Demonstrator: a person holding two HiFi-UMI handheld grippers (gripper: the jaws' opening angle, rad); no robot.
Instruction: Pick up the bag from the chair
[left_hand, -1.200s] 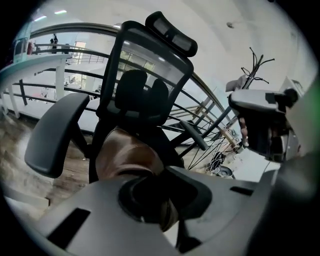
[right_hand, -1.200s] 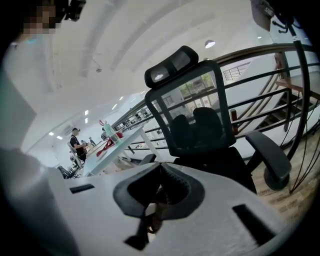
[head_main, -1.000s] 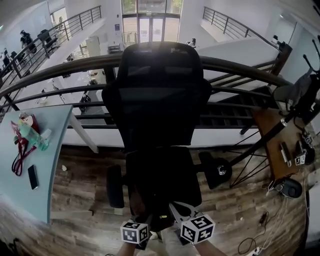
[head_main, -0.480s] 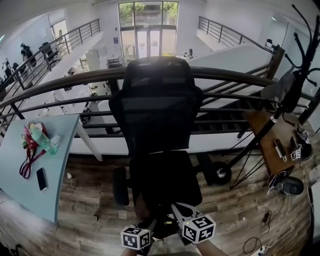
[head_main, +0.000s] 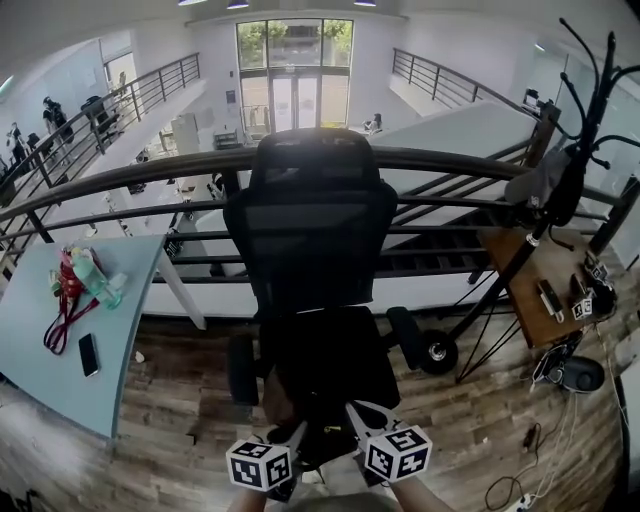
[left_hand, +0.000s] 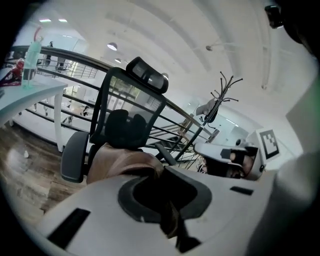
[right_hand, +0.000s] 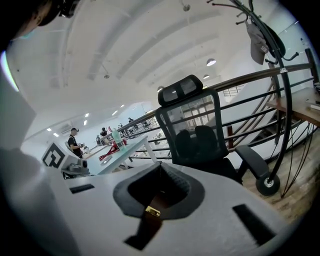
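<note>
Pale blue is the bench (head_main: 40, 350) on your far left, with a dark phone (head_main: 89, 354) and a green bottle (head_main: 88, 275) on it. It is well apart from your work.

Next comes your left hand-held gripper (left_hand: 169, 212). Its jaws are pressed together on a brown strap (left_hand: 171, 229). Just past it you see the bag (left_hand: 120, 162). It is brown and looks like soft leather. It is at the front of the black chair (head_main: 310, 230), on the left part of the seat. I cannot tell if it has left the seat yet.

Your right hand-held gripper (right_hand: 155, 200) is pinched tight on a strap too, right by a small gold buckle (right_hand: 152, 211).

The bag will likely be floppy, not stiff. It should sag and swing under the straps when you lift. It does not look heavy. The straps are thin and smooth, so they could slide in the jaws. The straps are the best place to hold. Lift both sides at the same speed so the bag stays level.

On the far right stands a black coat rack (head_main: 570, 180).
</note>
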